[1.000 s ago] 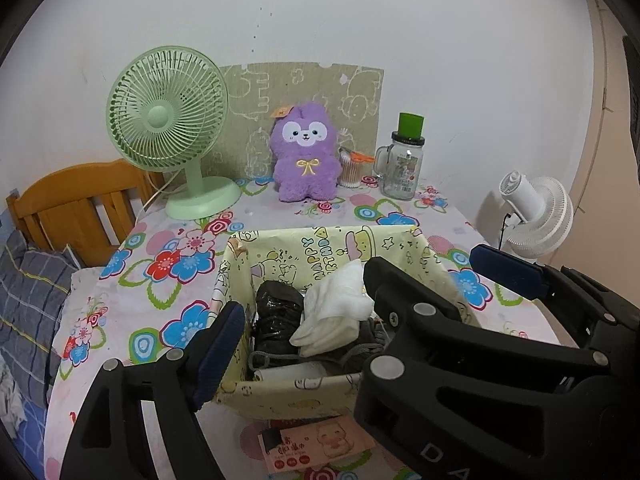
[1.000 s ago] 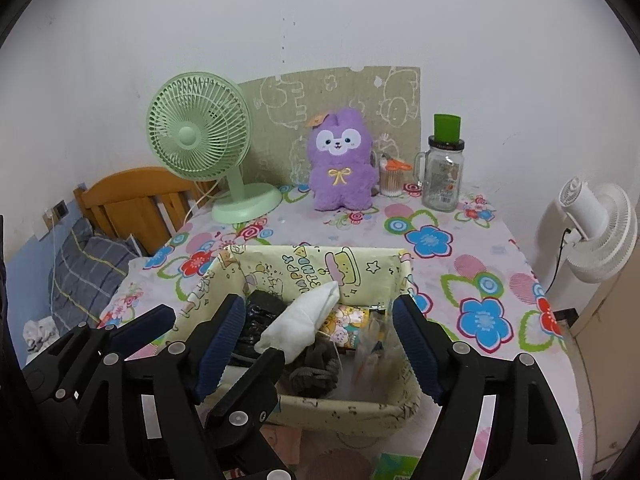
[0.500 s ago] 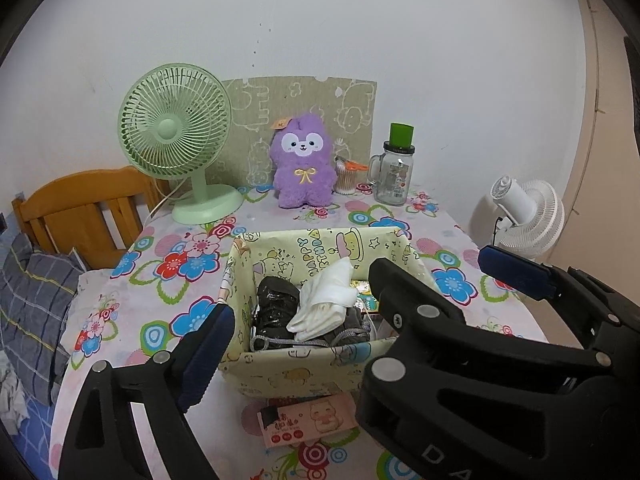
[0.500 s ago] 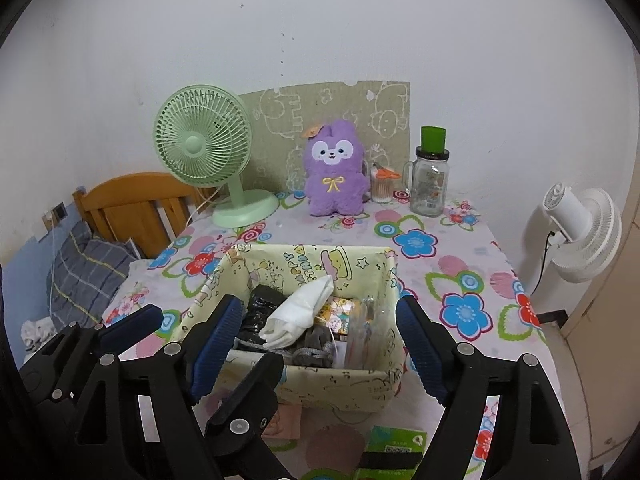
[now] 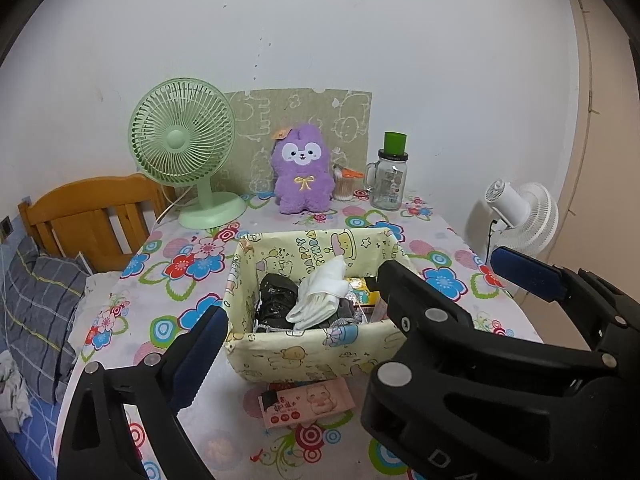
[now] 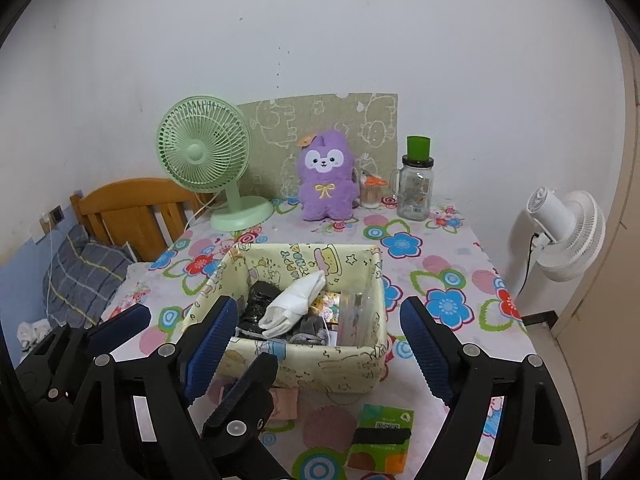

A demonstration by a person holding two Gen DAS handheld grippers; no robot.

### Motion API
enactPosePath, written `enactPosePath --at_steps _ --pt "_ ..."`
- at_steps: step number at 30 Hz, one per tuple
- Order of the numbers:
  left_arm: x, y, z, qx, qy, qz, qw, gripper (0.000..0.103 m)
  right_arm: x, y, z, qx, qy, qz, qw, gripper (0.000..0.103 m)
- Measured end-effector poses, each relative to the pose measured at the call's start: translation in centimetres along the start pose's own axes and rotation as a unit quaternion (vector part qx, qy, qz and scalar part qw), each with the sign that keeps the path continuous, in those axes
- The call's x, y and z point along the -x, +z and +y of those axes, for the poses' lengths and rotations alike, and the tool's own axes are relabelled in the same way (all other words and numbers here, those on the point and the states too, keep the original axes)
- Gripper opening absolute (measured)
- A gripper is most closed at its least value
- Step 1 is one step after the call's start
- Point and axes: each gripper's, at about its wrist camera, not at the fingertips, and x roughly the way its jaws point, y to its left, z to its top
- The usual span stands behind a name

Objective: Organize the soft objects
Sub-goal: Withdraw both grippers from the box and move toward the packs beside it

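Observation:
A yellow cartoon-print fabric basket (image 5: 320,352) (image 6: 320,364) stands in the middle of the flowered table. A white cloth (image 5: 320,296) (image 6: 296,308) lies on top of dark items (image 5: 276,296) and packets inside it. A purple plush toy (image 5: 303,176) (image 6: 326,176) sits upright at the back by the wall. My left gripper (image 5: 304,320) is open and empty, held in front of the basket. My right gripper (image 6: 320,344) is open and empty, also in front of the basket. The right gripper's black body crosses the left wrist view (image 5: 500,360).
A green desk fan (image 5: 188,152) stands back left, a glass jar with a green lid (image 5: 390,178) back right. A pink packet (image 5: 306,402) and a green packet (image 6: 380,436) lie before the basket. A white fan (image 5: 524,216) and a wooden bed frame (image 5: 88,216) flank the table.
Both grippers have pulled back and up from the basket, which now looks smaller and farther. The white cloth stays lying in the basket. Both stay open.

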Motion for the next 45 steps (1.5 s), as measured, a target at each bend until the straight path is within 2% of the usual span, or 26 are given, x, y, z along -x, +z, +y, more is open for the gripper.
enactPosePath --at_steps 2,6,14,32,45 --pt "0.5 -0.2 -0.2 -0.001 0.0 -0.002 1.0 0.098 0.4 -0.2 0.0 0.0 -0.002 -0.001 1.0 0.086" --pt "1.3 -0.6 -0.4 -0.005 0.0 -0.008 1.0 0.1 1.4 -0.6 0.0 -0.001 -0.002 -0.005 1.0 0.093" --pt "2.5 -1.8 -0.7 -0.007 0.0 -0.017 0.9998 0.102 3.0 -1.6 0.1 0.001 -0.011 -0.013 1.0 0.098" --pt "2.7 -5.0 -1.1 -0.007 -0.013 -0.002 0.9999 0.103 4.9 -5.1 0.0 0.014 -0.029 -0.031 0.999 0.1" --pt "1.8 -7.0 -1.7 -0.02 -0.009 0.011 0.9997 0.103 4.2 -7.5 -0.8 -0.004 -0.023 -0.01 1.0 0.1"
